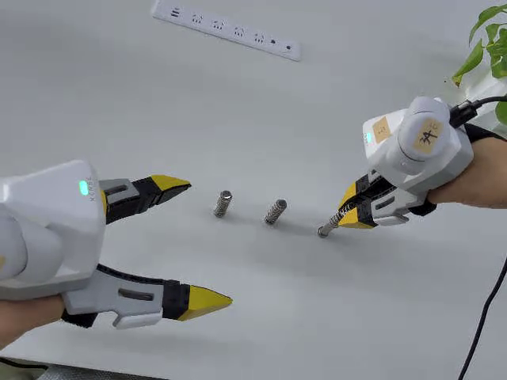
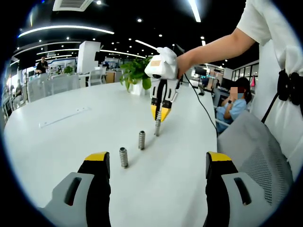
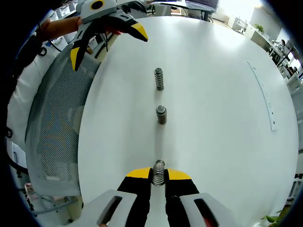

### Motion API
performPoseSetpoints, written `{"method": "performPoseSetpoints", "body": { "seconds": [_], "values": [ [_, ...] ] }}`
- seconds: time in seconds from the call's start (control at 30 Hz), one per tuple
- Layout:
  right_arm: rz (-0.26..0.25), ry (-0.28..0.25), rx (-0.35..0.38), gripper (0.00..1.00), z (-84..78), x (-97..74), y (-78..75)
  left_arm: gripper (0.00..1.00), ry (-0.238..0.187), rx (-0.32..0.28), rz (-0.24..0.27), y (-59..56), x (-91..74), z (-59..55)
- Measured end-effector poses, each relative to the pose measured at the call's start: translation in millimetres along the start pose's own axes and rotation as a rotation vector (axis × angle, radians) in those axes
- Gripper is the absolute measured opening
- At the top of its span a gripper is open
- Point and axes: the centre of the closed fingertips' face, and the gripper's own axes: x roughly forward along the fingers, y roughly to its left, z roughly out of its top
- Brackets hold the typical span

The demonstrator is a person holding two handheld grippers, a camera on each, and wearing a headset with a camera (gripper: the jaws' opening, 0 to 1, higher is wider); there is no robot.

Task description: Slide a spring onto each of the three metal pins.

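Three small metal pieces stand in a row on the white table point(image 1: 238, 119). Two are upright pins wrapped in springs, the left one point(image 1: 223, 203) point(image 2: 123, 157) point(image 3: 158, 78) and the middle one point(image 1: 275, 211) point(image 2: 141, 140) point(image 3: 161, 114). At the right end my right gripper point(image 1: 348, 218) point(image 2: 161, 115) point(image 3: 159, 178) is shut on a third spring point(image 1: 331, 225) point(image 3: 159, 172), which reaches down to the table with a grey metal end below it. My left gripper point(image 1: 194, 241) point(image 2: 157, 161) point(image 3: 106, 40) is open, level with the row and left of it, with nothing between its jaws.
A white power strip point(image 1: 226, 29) point(image 3: 265, 99) lies at the far side of the table. A green plant point(image 1: 487, 39) point(image 2: 135, 73) stands at the back right. A black cable point(image 1: 483, 317) hangs from the right gripper. A grey mesh chair point(image 3: 57, 123) point(image 2: 255, 151) stands beside the table.
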Motion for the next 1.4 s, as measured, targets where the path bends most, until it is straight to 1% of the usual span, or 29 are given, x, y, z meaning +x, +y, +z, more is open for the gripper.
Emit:
{"method": "performPoseSetpoints", "body": {
  "seconds": [0.23,0.43,0.83,1.17,1.4],
  "values": [
    [0.0,0.007,-0.014,0.07,-0.8,6.7,0.3,0.82,0.0,-0.002,-0.002,0.2,0.5,-0.6],
    [0.003,0.008,-0.019,0.07,-3.8,13.8,-3.4,0.82,-0.001,-0.005,-0.001,0.5,0.5,-0.7],
    [-0.002,0.011,-0.028,0.08,-2.6,20.8,2.5,0.81,-0.001,-0.012,0.003,1.2,-0.3,-2.3],
    [-0.007,0.015,-0.03,0.08,-8.8,29.8,-3.0,0.81,-0.001,-0.014,0.004,1.4,-1.1,-2.7],
    [-0.014,0.015,-0.028,0.08,-8.9,30.5,-4.7,0.81,0.001,-0.015,0.005,1.2,-2.1,-2.2]
  ]
}}
